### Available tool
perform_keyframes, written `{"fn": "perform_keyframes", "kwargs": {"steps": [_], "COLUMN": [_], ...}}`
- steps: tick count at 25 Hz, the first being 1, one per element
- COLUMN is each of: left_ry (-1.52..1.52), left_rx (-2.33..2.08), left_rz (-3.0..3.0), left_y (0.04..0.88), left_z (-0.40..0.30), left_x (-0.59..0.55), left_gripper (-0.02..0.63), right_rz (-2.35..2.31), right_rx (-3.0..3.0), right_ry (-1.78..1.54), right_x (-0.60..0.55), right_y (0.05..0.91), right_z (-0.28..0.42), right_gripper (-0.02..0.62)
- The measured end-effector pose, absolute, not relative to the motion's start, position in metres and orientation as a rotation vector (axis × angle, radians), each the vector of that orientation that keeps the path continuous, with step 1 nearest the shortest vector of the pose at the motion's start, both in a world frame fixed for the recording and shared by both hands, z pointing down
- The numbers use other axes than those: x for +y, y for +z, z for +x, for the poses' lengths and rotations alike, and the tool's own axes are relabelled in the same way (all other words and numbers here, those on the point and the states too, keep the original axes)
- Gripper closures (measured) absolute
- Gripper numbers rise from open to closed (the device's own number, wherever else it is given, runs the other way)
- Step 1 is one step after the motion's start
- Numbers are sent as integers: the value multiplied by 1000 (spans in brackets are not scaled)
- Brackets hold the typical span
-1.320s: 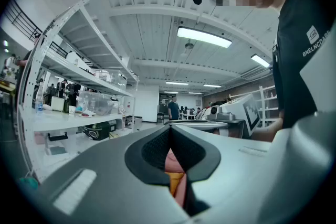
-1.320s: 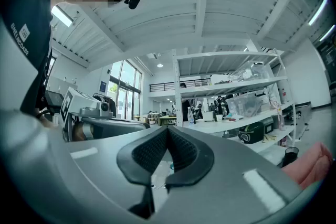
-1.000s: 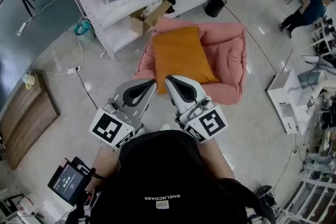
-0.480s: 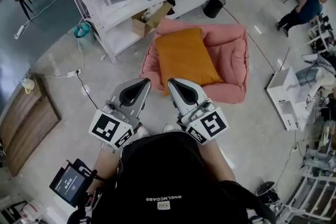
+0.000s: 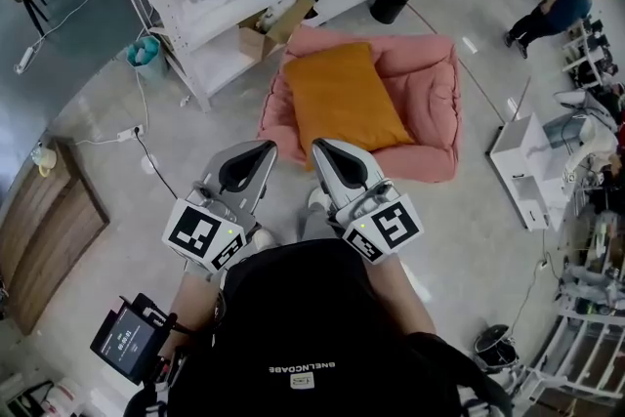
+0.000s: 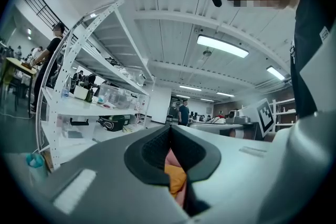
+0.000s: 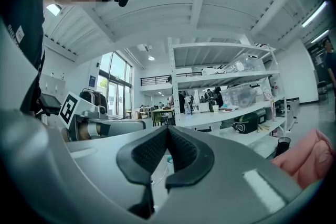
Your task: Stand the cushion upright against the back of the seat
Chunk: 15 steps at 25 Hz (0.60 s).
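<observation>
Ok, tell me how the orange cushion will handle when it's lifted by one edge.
The orange cushion looks plump and soft, so it will probably sag and fold. It is likely light for its bulk. Stood against the pink seat back, it may slump.

The left gripper (image 6: pixel 169 129) has its dark padded jaws pressed together, the tips meeting at the centre with nothing between them. Through the hollow below the pads, toward 6 o'clock, a slice of orange cushion (image 6: pixel 175 179) shows, with a sliver of the pink seat (image 6: pixel 170 158) just above it. A white shelving rack (image 6: pixel 89 86) fills 9 to 10 o'clock, with a teal bin (image 6: pixel 33 160) near its foot at 8 o'clock. A strip light (image 6: pixel 222 45) glows at 1 o'clock. A distant person (image 6: pixel 184 112) stands just above centre.
</observation>
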<state>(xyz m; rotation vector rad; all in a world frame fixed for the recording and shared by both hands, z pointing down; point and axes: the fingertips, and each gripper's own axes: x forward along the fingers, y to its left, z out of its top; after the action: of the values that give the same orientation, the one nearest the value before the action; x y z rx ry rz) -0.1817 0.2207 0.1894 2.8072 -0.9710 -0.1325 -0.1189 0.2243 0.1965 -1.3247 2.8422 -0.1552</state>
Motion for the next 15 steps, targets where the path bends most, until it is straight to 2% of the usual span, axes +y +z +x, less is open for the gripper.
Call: {"fn": "perform_keyframes", "kwargs": {"steps": [15], "left_ry": [-26], "left_rx": [-993], "left_rz": [2792], "left_y": [219], "left_z": [-145], "left_x": [176], "left_gripper": [586], "right_rz": [-1260], "right_rx": [2829], "right_ry": [-244], "right_x": [173], "right_y": [213], "right_z": [-90], "right_gripper": [592]}}
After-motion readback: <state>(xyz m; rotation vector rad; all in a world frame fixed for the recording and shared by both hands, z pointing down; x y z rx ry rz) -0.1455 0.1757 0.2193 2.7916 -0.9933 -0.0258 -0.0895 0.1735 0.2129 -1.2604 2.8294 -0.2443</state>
